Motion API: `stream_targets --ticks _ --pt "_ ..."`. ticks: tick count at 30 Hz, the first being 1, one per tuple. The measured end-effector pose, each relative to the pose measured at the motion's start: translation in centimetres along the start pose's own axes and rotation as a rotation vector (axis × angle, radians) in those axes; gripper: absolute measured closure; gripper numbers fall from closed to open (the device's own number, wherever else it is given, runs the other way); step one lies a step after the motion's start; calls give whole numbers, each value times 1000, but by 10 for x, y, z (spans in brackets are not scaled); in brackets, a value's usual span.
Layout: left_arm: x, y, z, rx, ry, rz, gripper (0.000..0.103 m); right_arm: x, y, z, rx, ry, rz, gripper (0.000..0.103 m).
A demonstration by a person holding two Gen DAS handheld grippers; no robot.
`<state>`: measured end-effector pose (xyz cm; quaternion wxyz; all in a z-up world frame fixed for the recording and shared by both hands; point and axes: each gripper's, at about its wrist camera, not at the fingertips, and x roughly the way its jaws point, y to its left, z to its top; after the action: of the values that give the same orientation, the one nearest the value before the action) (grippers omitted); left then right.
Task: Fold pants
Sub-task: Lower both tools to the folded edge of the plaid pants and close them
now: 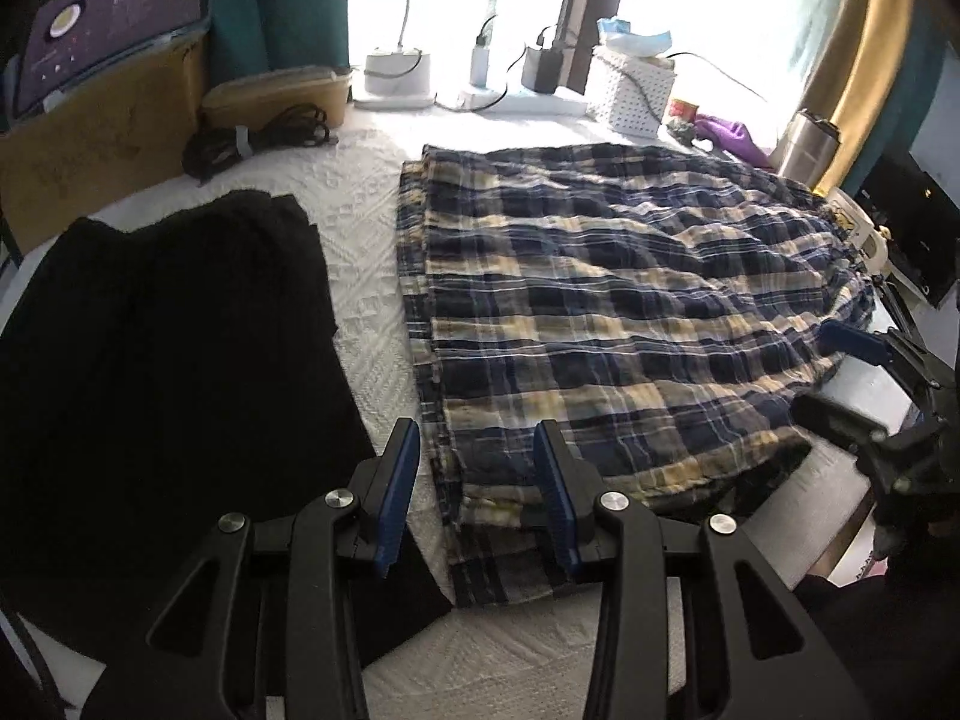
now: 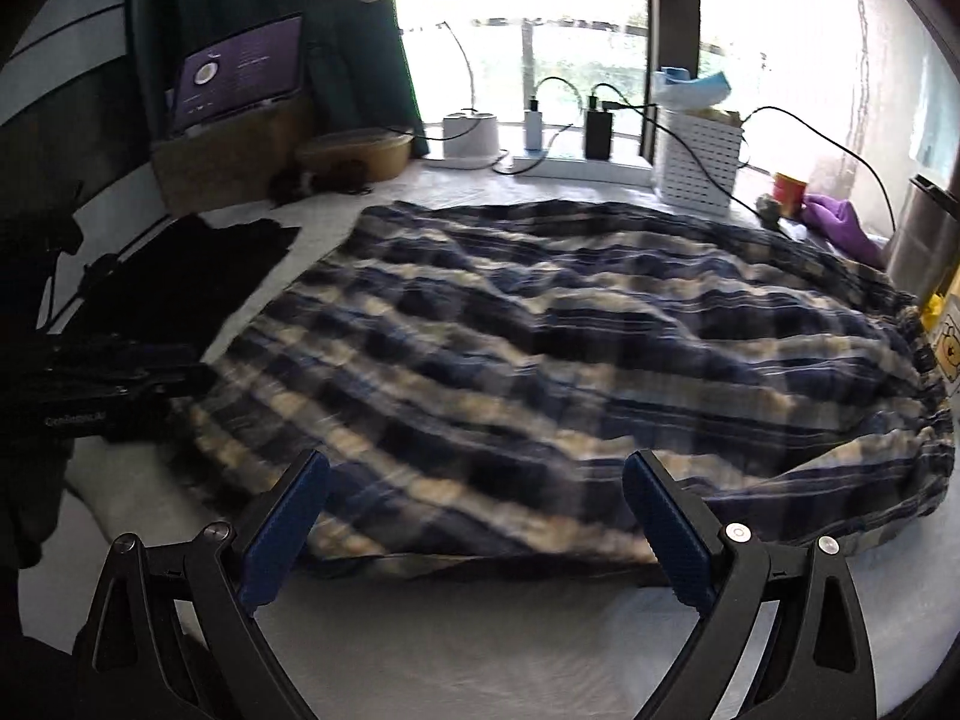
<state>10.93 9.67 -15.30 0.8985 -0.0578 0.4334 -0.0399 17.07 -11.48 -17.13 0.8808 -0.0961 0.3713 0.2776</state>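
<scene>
The left gripper [image 1: 474, 450] hangs over the near left corner of the plaid pants [image 1: 600, 312], its blue pads set partly apart with nothing pinched between them; the hem edge of the fabric shows in the gap below. The right gripper [image 2: 474, 480] has its jaws spread wide and empty, poised just above the near edge of the same pants [image 2: 570, 348], whose image is smeared by blur in that view. The pants lie flat on a white textured sheet [image 1: 360, 276], folded lengthwise, legs toward the left and the gathered waist toward the right. Just left of them, apart by a strip of sheet, lies a black garment [image 1: 168, 348]. In the left wrist view the right gripper [image 1: 840, 348] shows at the right edge beside the pants' waist end. Along the bright window at the back stand a white perforated box [image 1: 630, 90], chargers with cables [image 1: 480, 69], a cardboard box [image 1: 102, 120] and a steel bottle [image 1: 810, 144].
</scene>
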Motion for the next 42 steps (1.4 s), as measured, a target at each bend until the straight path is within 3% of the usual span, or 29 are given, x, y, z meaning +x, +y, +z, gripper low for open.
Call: stream_targets --ticks 4,7,11,15,17,25,30,33,35,38,42 --pt "-3 -3 -7 15 -13 -24 42 1 9 -5 -1 35 59 4" --pt "-3 -2 -12 -8 -19 -44 42 2 10 -7 60 66 93 4" --pt "-2 -4 -14 -19 -30 -59 42 5 15 -8 76 88 73 5" --pt "1 -5 -16 -17 -23 -48 42 7 27 -6 40 86 63 28" --pt "1 -4 -16 -23 -25 -54 42 11 30 -7 18 101 51 45" --pt "1 -2 -19 -46 -45 -53 42 17 53 -12 -109 85 27 52" --pt "4 -7 -22 -15 -41 -48 43 23 50 -14 -98 78 16 53" --pt "4 -8 -23 -4 -40 -36 62 22 48 -14 -87 64 19 61" --pt "3 -9 -23 7 -38 -27 84 21 47 -14 -85 55 29 66" --pt "0 -10 -24 11 -43 -22 91 19 48 -14 -86 49 44 75" --pt "-8 -12 -23 17 -63 7 91 11 51 -15 -105 25 40 83"
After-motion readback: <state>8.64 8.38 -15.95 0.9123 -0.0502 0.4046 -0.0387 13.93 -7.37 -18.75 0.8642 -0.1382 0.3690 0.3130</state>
